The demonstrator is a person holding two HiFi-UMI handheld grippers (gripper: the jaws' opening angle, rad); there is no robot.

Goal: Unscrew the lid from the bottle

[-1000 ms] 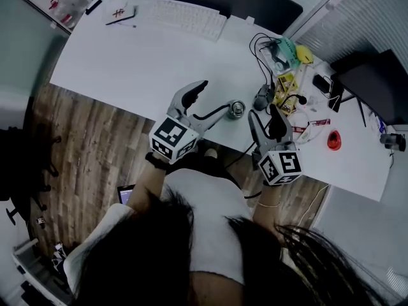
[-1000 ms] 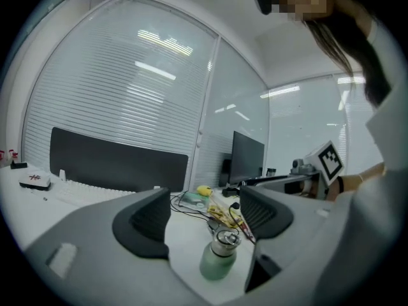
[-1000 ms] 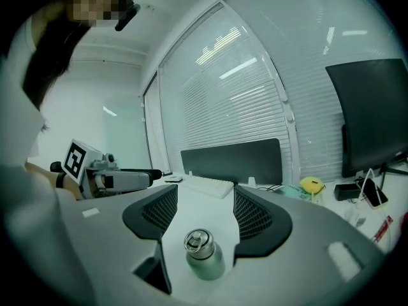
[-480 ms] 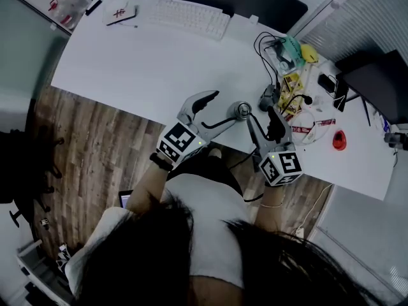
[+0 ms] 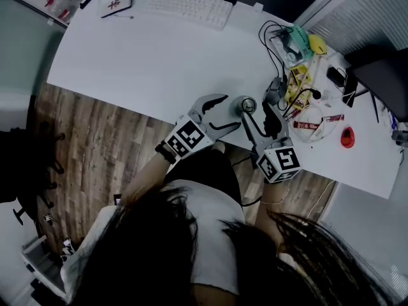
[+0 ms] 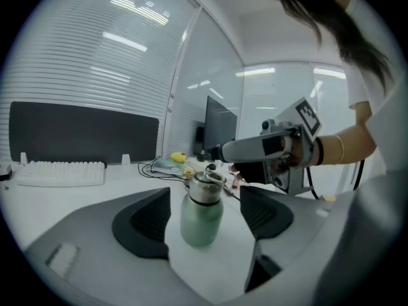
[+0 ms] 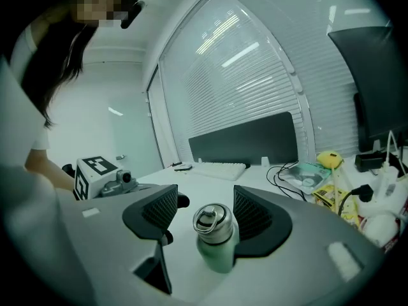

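A small green bottle point(image 5: 247, 106) with a steel screw lid and ring handle stands upright near the front edge of the white desk point(image 5: 140, 56). My left gripper point(image 5: 229, 111) reaches it from the left and is open. In the left gripper view the bottle point(image 6: 201, 209) stands between the two pads with gaps on both sides. My right gripper point(image 5: 260, 111) comes from the front right, also open. In the right gripper view the lid point(image 7: 213, 220) sits between the pads, closer to the right one. Each gripper shows in the other's view: the right gripper point(image 6: 268, 148) and the left gripper point(image 7: 102, 174).
A white keyboard point(image 5: 185, 5) and a notebook point(image 5: 113, 5) lie at the desk's far side. Cables, packets and small items point(image 5: 299, 75) crowd the area right of the bottle, with a red object point(image 5: 347, 137) further right. The desk's front edge runs just under the grippers.
My left gripper has moved right until its jaws flank the bottle. The right gripper has edged closer to the bottle. Both remain open.
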